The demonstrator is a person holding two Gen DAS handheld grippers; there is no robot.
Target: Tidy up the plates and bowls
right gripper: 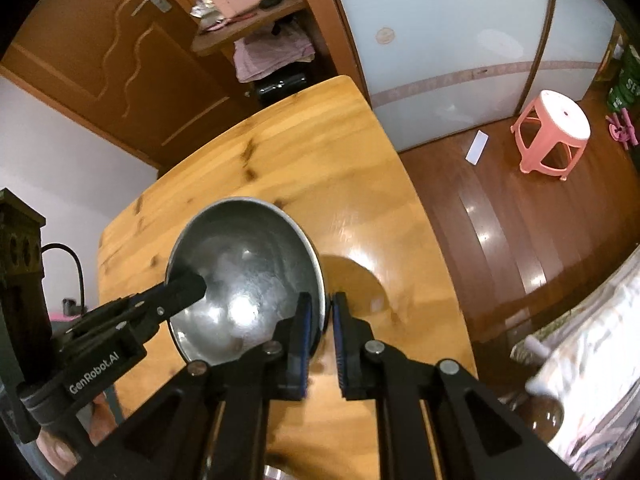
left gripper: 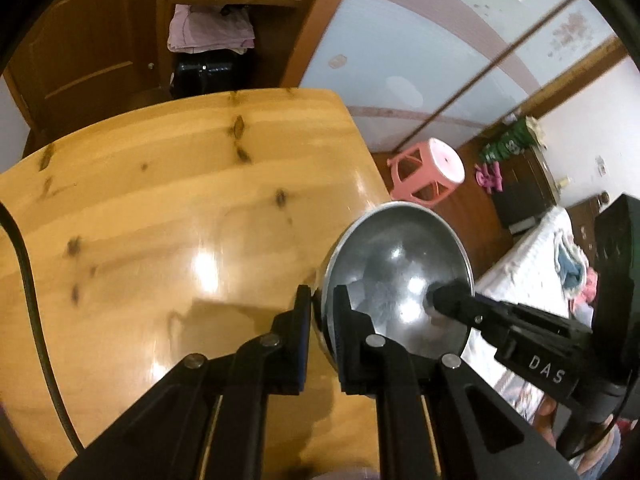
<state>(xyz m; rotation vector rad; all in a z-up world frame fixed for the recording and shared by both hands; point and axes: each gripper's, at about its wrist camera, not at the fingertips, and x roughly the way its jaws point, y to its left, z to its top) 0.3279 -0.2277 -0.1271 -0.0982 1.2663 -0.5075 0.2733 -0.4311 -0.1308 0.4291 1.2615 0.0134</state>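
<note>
Left wrist view shows a shiny metal bowl (left gripper: 394, 280) held up in the air over the right edge of a wooden table (left gripper: 160, 220). Its open side is tipped toward the camera, so you can see the round bottom inside. The left gripper (left gripper: 322, 320) pinches the bowl's left rim, one finger on the outside and one finger on the inside, pressed close on the thin wall. The right gripper (left gripper: 446, 300) comes in from the right, and its dark tip sits on the bowl's other rim.

Right wrist view shows the same metal bowl (right gripper: 244, 280) from the other side, above the table (right gripper: 300, 160). The right gripper (right gripper: 324, 324) pinches the bowl's right rim, one blue-padded finger inside and one outside. The left gripper (right gripper: 188, 286) reaches in from the left and holds the far rim. A round dark shadow (right gripper: 360, 280) lies on the table just beside the bowl.

Past the table is a brown wood floor (right gripper: 500, 220). A pink plastic stool (right gripper: 554, 132) stands on it, well apart from the table. A small white card (right gripper: 477, 147) lies on the floor near the stool. Behind the table is a brown door (right gripper: 120, 60) and a shelf with folded pink cloth (right gripper: 272, 54). A bed with a white patterned cover (left gripper: 528, 256) is at the right
</note>
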